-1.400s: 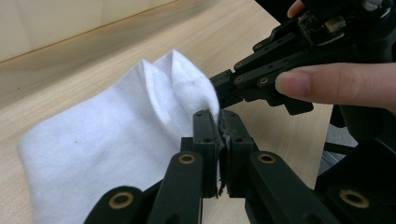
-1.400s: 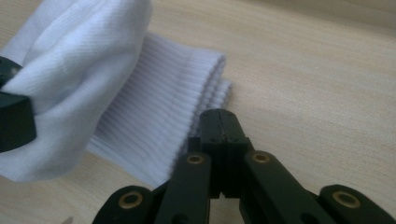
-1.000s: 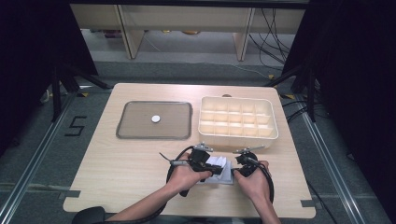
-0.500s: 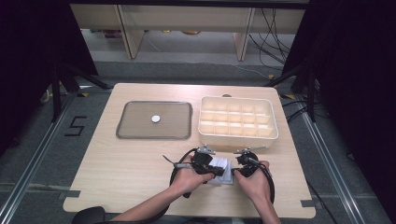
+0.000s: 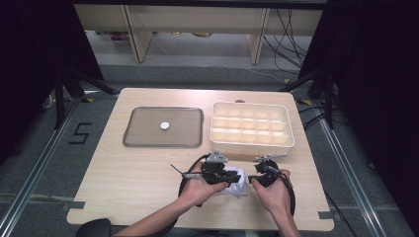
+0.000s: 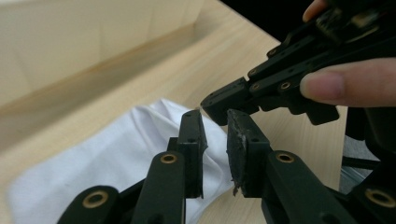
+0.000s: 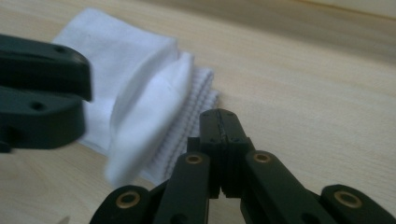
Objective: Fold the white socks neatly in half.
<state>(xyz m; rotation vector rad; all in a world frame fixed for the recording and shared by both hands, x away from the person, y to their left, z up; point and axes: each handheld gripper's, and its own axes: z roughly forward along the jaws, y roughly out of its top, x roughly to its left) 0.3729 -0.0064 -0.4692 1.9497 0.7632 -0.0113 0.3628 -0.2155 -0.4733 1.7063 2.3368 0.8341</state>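
Folded white ribbed cloth [image 7: 140, 107] beside left hand-held gripper [image 6: 215, 140], jaws just parted, empty; right hand-held gripper [image 7: 220, 122] closed.

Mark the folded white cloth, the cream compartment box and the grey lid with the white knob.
Folded white cloth [image 7: 140, 84]: right gripper view, top fold.
Cream plastic compartment box [image 5: 251, 147]: high view, near wall.
Grey flat lid [image 5: 143, 132]: high view, bare surface left of its knob.
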